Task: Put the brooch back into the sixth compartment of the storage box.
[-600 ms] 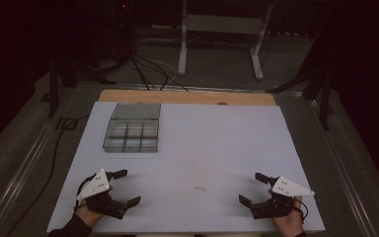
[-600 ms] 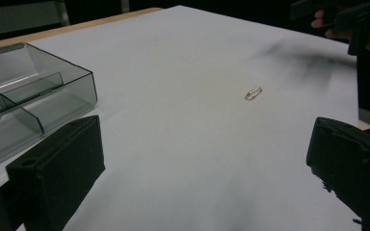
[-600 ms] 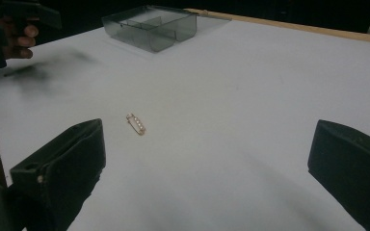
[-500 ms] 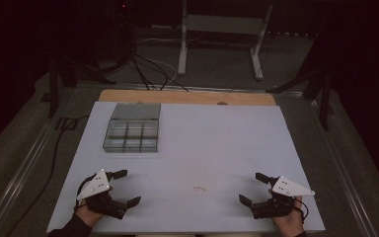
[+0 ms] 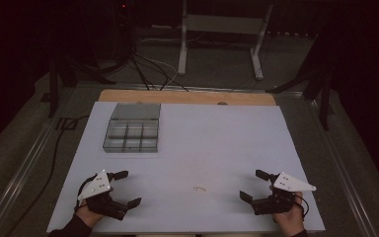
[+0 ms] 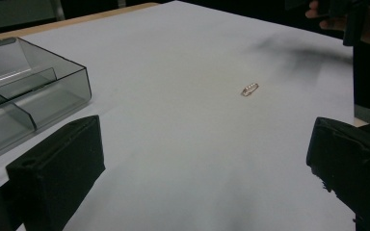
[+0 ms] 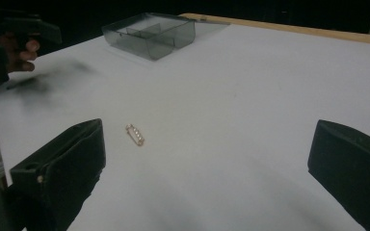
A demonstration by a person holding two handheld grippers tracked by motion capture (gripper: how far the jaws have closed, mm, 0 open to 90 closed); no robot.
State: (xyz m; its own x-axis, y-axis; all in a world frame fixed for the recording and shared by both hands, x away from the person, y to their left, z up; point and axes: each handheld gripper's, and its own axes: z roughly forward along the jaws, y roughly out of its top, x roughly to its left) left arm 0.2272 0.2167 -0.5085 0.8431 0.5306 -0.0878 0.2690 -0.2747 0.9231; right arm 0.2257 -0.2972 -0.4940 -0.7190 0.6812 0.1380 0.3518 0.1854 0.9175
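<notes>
**Inspector:** White sheet (image 5: 217, 143) covers the table top, with a strip of bare wood (image 5: 187, 97) showing along the far edge. Report on the grippers.

**Assistant:** Left gripper (image 5: 126, 188) sits at the near left corner of the sheet, held in a hand (image 5: 90, 215), jaws spread wide with nothing between them. Right gripper (image 5: 254, 184) sits at the near right corner, held in the other hand (image 5: 289, 220), jaws likewise wide apart and empty. Each carries a grey three-cornered plate on top.

**Inspector:** Objects on the sheet?

**Assistant:** Two. A smoky clear compartment box (image 5: 132, 134) stands toward the far left, lid open and lying back toward the wooden edge (the compartments look empty, though the tinted walls make that hard to confirm). A small gold-coloured pin (image 5: 199, 188) with a row of pale stones lies flat on the sheet near the front edge, between the two grippers.

**Inspector:** Contact with either gripper?

**Assistant:** No contact. In the left gripper view the pin (image 6: 250, 89) lies well ahead of the jaws. In the right gripper view it (image 7: 135, 134) lies just beside the left-hand jaw, apart from it. The box (image 7: 149, 32) sits well clear of both.
</notes>
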